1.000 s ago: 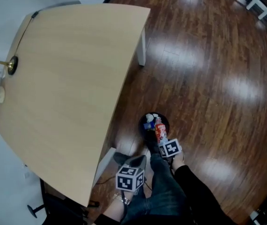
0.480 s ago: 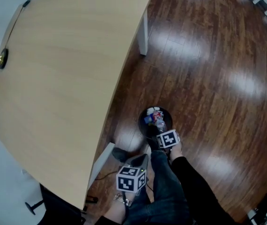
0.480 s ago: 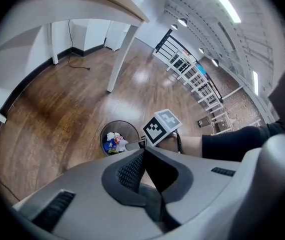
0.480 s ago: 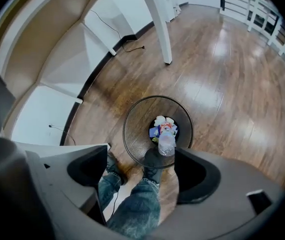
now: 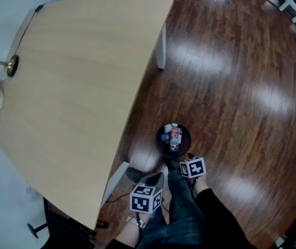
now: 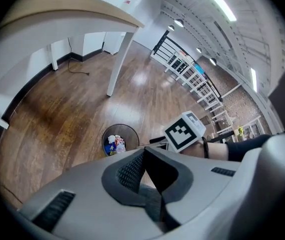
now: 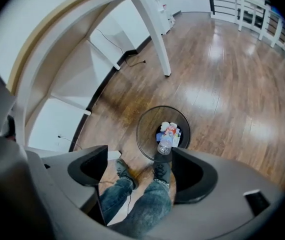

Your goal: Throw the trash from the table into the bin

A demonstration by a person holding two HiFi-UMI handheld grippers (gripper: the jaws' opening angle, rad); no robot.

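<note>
Red-labelled bottle in bin; right gripper jaws newly apart, left gripper jaws together

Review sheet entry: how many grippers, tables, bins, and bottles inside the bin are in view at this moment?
Grippers: 2 (left gripper shut; right gripper has just been opening its jaws, nothing between them)
Tables: 1 (table)
Bins: 1 (bin)
Bottles in the bin: 1 (plastic bottle)
Total: 5

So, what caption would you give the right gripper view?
Right gripper, jaws just opened with nothing between them, looks down at the floor bin, a plastic bottle lying atop its trash.
</note>
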